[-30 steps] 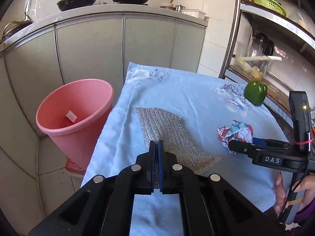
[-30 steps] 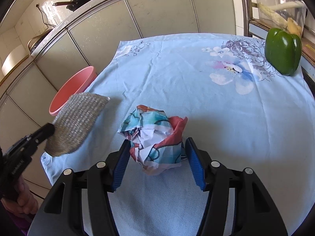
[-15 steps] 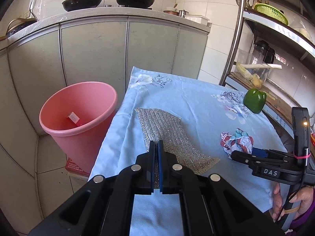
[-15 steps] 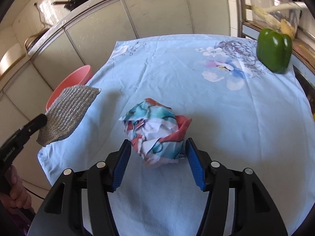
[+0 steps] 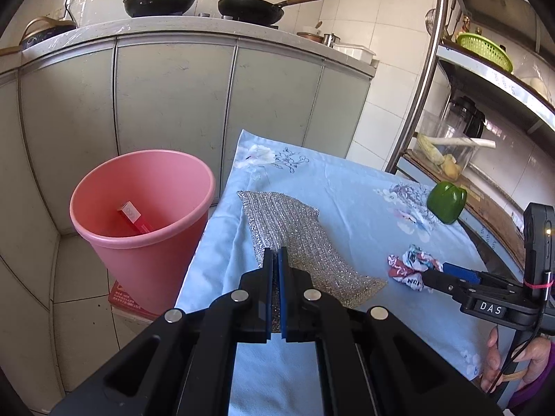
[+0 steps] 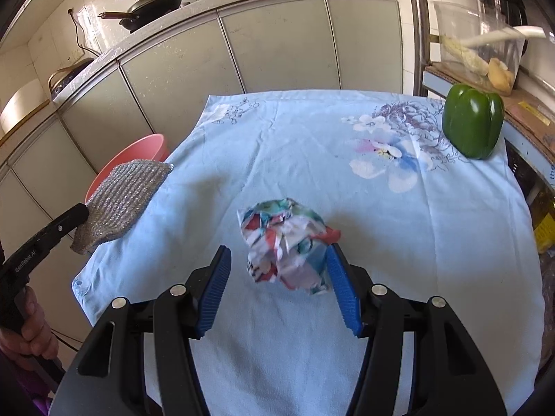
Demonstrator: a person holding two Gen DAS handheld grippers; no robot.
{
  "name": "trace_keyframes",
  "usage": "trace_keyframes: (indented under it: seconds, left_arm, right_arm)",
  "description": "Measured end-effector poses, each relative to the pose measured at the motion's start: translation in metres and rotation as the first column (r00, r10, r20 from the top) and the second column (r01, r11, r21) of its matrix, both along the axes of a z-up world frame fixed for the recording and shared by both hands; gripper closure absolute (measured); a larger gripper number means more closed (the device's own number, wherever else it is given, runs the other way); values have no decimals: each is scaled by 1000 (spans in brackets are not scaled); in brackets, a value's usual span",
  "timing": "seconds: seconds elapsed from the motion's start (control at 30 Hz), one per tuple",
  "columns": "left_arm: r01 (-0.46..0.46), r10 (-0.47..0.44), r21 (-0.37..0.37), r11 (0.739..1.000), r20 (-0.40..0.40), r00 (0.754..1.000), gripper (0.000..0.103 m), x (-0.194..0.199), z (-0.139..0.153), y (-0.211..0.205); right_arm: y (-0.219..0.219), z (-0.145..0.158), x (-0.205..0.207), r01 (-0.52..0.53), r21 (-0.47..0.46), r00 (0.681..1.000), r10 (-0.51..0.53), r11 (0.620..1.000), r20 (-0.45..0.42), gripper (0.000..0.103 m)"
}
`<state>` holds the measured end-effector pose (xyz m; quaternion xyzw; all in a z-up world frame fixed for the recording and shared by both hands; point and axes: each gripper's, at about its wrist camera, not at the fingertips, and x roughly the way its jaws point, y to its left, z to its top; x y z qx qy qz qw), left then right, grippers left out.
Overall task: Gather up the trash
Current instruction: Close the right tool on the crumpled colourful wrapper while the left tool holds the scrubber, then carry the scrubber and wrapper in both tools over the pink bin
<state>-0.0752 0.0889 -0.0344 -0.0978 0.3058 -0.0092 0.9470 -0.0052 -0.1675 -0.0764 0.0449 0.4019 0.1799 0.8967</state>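
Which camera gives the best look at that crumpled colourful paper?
The right wrist view: the crumpled paper sits large and central between the open right claw. The left wrist view shows it only small, off to the side, partly behind that claw's tip.

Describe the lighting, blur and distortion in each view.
Left wrist view: bright daylight, strong fisheye bending the cabinet doors, dark corner vignette; silver mesh cloth sharp. Right wrist view: same bowing; crumpled paper wad slightly motion-blurred, casting a soft shadow on the tablecloth; glare on the wall tiles.
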Motion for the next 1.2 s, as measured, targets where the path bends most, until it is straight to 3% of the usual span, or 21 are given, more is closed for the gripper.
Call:
trace_keyframes:
  seconds: [0.07,0.23,0.33,0.57,1.2]
  left_arm:
    - [-7,8,-7,1000,7,1000,101,0,2,3]
    - [-31,32,-23,999,19,999,101,1,4,15]
    - [-53,54,-31,998,25,998,101,2,6,24]
    - [-103,105,-50,993,38,994,101,3,12,46]
    - [-100,102,-41,994,44,994,101,9,12,48]
  right_arm:
    - [3,-2,3,7,-37,1000,-7,999,-5,45]
    - [3,-3,6,10,-40,1000,-11,999,-19,69]
    - [10,6,6,-12,-27,1000,13,1000,6,97]
    - [39,22,16,-83,-53,995,85,995,45,101]
    - [27,59,9,-112,-3,984,112,994,137,101]
